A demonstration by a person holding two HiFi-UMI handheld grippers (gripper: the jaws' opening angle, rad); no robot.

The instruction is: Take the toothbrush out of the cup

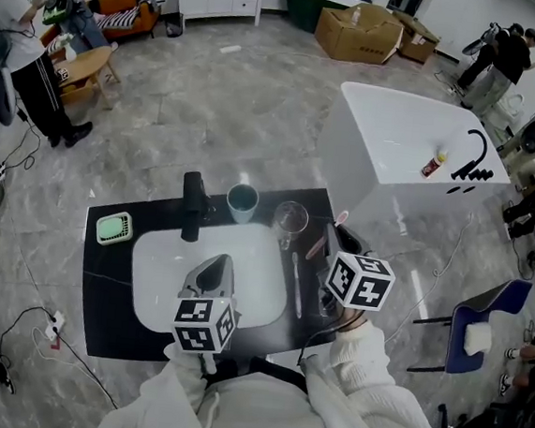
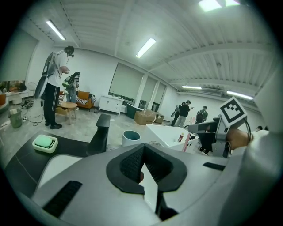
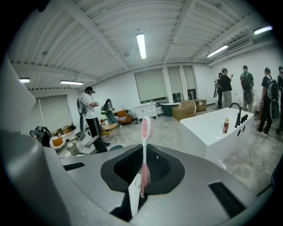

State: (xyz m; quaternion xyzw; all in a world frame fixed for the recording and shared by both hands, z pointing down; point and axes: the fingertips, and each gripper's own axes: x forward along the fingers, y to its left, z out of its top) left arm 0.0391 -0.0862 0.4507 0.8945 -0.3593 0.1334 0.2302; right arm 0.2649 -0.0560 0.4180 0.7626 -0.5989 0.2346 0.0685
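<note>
A pink toothbrush [image 3: 144, 145] stands upright between the jaws of my right gripper [image 3: 142, 176], which is shut on its handle. In the head view its brush head [image 1: 341, 217] pokes out past that gripper [image 1: 338, 236], to the right of a clear glass cup [image 1: 291, 218]. A teal cup [image 1: 242, 201] stands left of the glass, behind the white sink basin [image 1: 154, 273]. My left gripper [image 1: 213, 274] hovers over the basin with its jaws together and nothing in them [image 2: 142, 170]. The teal cup [image 2: 131, 137] shows ahead of it.
A black faucet [image 1: 191, 206] rises at the basin's back left. A green soap dish [image 1: 114, 228] sits on the black counter [image 1: 98, 314]. A second, pale toothbrush [image 1: 296, 282] lies right of the basin. A white bathtub [image 1: 415, 143] stands to the right; people stand around the room.
</note>
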